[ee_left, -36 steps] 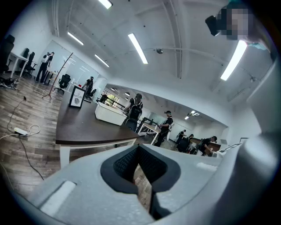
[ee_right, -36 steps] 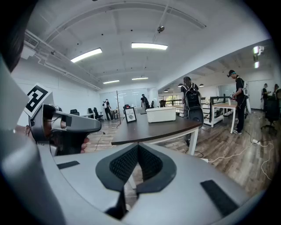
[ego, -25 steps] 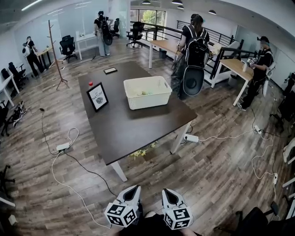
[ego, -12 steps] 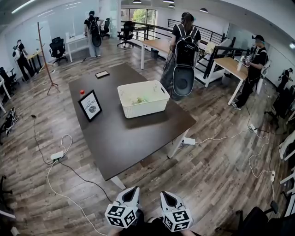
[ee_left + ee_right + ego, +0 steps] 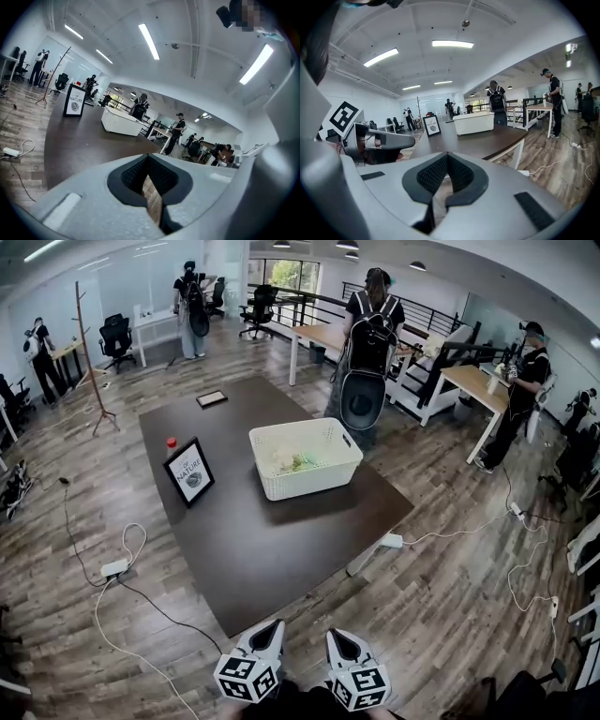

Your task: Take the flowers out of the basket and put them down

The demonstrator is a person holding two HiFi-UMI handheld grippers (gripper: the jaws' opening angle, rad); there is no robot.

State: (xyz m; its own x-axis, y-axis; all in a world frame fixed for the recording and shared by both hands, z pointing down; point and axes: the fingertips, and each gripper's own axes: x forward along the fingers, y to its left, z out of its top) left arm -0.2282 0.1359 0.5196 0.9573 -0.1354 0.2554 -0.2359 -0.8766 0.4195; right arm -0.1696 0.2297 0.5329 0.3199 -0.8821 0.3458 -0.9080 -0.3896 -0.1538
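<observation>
Jaws of left gripper (image 5: 271,627) and right gripper (image 5: 338,634), bottom centre, are closed and empty; white perforated plastic basket (image 5: 311,482) holding pale flowers (image 5: 296,463) sits mid-frame on dark rectangular table (image 5: 272,545).

Bright even indoor light; heavy fisheye.
White glare off ceiling strip lights (image 5: 149,41); daylight at far windows (image 5: 286,273); soft shadow beside basket (image 5: 305,457); edges bend, corners black in gripper views; near foreground soft.

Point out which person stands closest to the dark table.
The person with the black backpack, just beyond the white basket; the others stand at far desks.
</observation>
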